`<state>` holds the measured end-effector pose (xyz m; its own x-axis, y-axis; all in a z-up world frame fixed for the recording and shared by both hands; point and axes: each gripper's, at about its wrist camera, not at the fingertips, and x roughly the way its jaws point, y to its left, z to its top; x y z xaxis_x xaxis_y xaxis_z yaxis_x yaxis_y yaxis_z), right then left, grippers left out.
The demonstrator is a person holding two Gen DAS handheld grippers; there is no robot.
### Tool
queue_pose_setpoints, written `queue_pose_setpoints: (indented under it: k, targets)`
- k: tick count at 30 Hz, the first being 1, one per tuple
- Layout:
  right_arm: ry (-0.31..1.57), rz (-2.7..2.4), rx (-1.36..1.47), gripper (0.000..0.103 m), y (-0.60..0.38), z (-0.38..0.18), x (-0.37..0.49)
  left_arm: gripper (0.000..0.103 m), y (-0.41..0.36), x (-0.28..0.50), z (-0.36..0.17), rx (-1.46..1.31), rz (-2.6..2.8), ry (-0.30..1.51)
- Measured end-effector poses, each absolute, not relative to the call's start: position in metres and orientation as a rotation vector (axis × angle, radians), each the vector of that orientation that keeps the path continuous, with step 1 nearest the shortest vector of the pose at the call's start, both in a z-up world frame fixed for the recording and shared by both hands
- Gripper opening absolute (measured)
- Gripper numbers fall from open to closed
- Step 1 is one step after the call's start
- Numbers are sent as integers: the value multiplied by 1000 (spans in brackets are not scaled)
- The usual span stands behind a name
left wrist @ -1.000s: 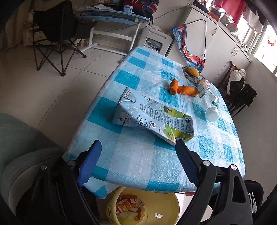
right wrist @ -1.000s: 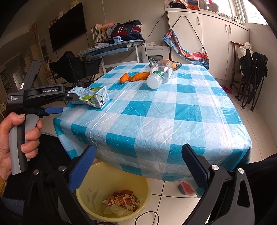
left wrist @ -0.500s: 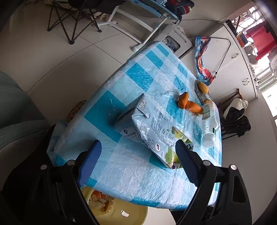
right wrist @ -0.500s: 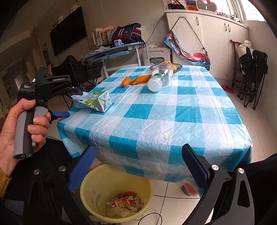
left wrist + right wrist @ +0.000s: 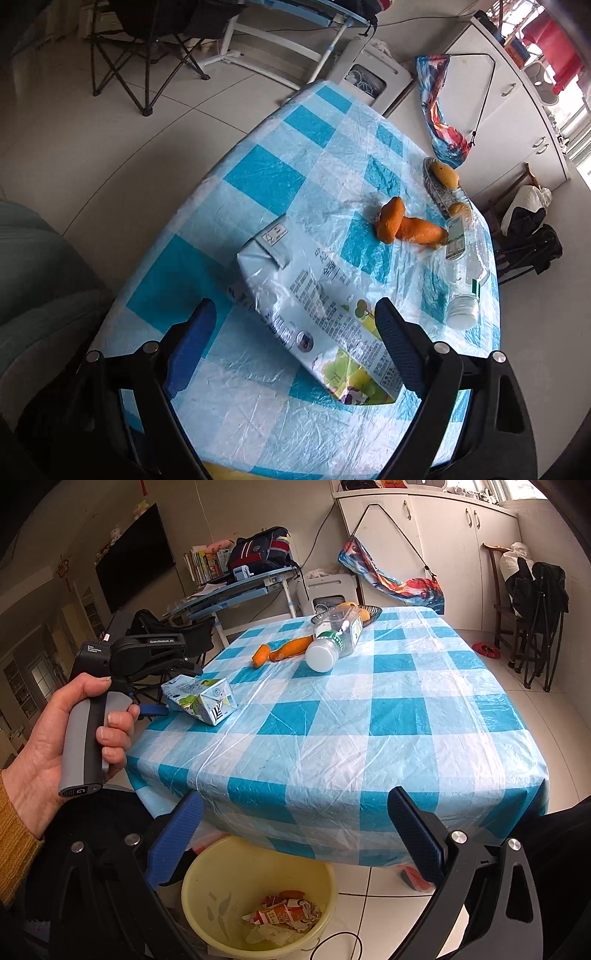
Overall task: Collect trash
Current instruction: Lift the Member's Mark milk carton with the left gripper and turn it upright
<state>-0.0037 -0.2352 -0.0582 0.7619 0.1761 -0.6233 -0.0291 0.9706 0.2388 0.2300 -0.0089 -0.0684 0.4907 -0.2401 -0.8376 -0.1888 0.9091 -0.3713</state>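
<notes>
Carton [image 5: 317, 317] lying near the table's [image 5: 369, 738] left edge is now filling the gap as the left gripper [image 5: 295, 347] is closing in, fingers spread wide around it. Right gripper [image 5: 295, 834] is hanging wide and empty above the yellow bin [image 5: 221, 871], so a grasp seems imminent.

Glossy crinkled plastic tablecloth [image 5: 388, 716], printed paperboard carton [image 5: 317, 314], clear plastic bottle [image 5: 334, 637], smooth plastic bucket [image 5: 207, 882]
</notes>
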Motion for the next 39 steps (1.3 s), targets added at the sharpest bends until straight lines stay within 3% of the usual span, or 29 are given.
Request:
queue_pose_setpoints:
  k: [4,17,20,23,24,27,32,39]
  targets:
    - [698,120,221,96,-234,-59,-3,85,5,189,-76,-625,84,996]
    - [701,123,241,96,-238,-59,-4,85,-43,244,-77,-489,129,1072]
    - [698,121,250,96,-239,-59,-4,76,-59,256,-78,-267,12,1099]
    - [700,119,265,96,-242,-59,-4,58,-71,265,-76,-55,-161,1144]
    - [700,119,267,96,-242,-59,-4,46,-73,265,-75,3,-224,1154]
    - [700,120,260,96,-241,-59,-4,35,-67,266,-73,100,-359,1194]
    - [707,122,235,96,-235,-60,-3,34,-44,259,-64,66,-424,1192]
    - [714,117,190,96,-229,-60,-4,42,-52,261,-62,10,-316,1098]
